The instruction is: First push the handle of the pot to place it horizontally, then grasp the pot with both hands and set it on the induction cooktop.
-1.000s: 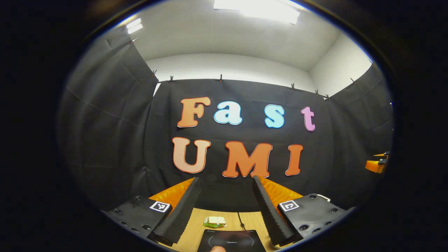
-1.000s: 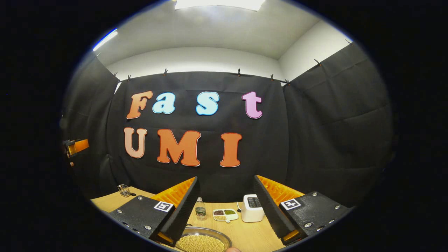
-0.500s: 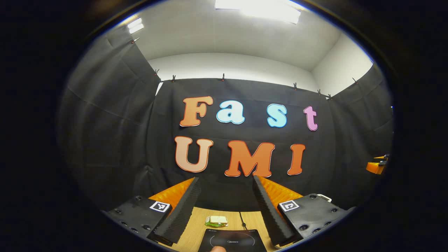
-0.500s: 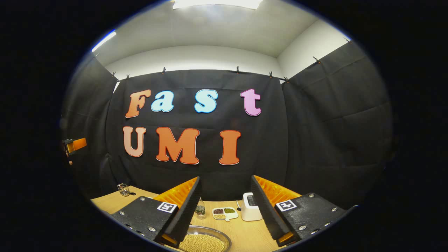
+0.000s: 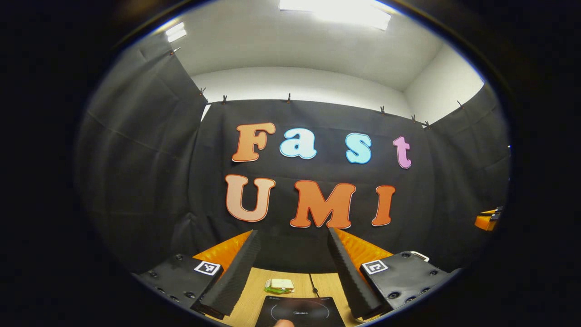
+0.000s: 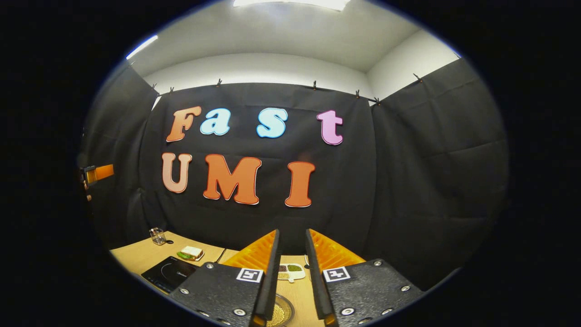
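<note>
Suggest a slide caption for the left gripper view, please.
Open left gripper held above the induction cooktop.

You've got a light wooden table here: flat black induction cooktop, sandwich on a green plate behind it, small clear glass jar, white divided dish of beans.

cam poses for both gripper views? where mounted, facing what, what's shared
Left gripper view: rides on the left gripper, facing the cloth back wall over the table; its own fingers spread wide, induction cooktop and sandwich between them.
Right gripper view: rides on the right gripper, same wall; own fingers narrowly apart over a pan of beans, sectioned dish beyond.
Shared: the cooktop and sandwich, at left in the right gripper view.
</note>
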Motion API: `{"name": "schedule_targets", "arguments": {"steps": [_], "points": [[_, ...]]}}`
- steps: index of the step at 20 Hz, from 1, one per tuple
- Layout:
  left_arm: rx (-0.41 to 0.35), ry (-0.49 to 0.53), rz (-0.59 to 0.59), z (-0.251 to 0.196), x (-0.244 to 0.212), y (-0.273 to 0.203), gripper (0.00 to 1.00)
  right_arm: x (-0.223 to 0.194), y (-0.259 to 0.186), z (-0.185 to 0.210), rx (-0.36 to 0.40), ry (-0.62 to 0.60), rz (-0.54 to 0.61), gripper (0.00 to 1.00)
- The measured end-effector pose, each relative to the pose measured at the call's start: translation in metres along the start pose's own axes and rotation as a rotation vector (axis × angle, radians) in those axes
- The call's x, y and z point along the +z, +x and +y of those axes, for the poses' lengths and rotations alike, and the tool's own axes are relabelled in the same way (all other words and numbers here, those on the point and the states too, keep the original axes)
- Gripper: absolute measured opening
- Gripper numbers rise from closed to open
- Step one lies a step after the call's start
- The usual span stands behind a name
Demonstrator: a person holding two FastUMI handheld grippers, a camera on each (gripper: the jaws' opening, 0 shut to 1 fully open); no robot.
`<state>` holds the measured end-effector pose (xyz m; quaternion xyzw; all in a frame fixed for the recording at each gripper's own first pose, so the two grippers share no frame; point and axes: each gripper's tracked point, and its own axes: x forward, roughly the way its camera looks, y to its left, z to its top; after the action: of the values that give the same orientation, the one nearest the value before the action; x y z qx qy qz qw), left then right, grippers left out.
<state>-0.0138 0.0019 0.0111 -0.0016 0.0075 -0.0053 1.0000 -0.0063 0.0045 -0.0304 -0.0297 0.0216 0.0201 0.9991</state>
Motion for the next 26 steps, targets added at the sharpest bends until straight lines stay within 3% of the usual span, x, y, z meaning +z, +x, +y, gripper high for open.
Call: {"name": "schedule_targets", "arguments": {"steps": [8,12,16,26], "points": [[-0.012,0.000,-0.007,-0.003,0.003,-0.005,0.98,-0.036,0.005,-0.003,0.001,0.075,0.052,0.04],[-0.018,0.013,-0.002,-0.003,0.000,-0.007,0.98,-0.068,0.009,-0.017,-0.037,0.131,0.114,0.03],[-0.015,0.008,0.010,0.000,-0.003,-0.009,0.97,-0.100,0.007,-0.036,-0.095,0.108,0.144,0.00],[-0.006,0.022,0.014,0.006,-0.004,-0.016,0.98,-0.182,-0.038,-0.032,-0.098,0.092,0.274,0.00]]}}
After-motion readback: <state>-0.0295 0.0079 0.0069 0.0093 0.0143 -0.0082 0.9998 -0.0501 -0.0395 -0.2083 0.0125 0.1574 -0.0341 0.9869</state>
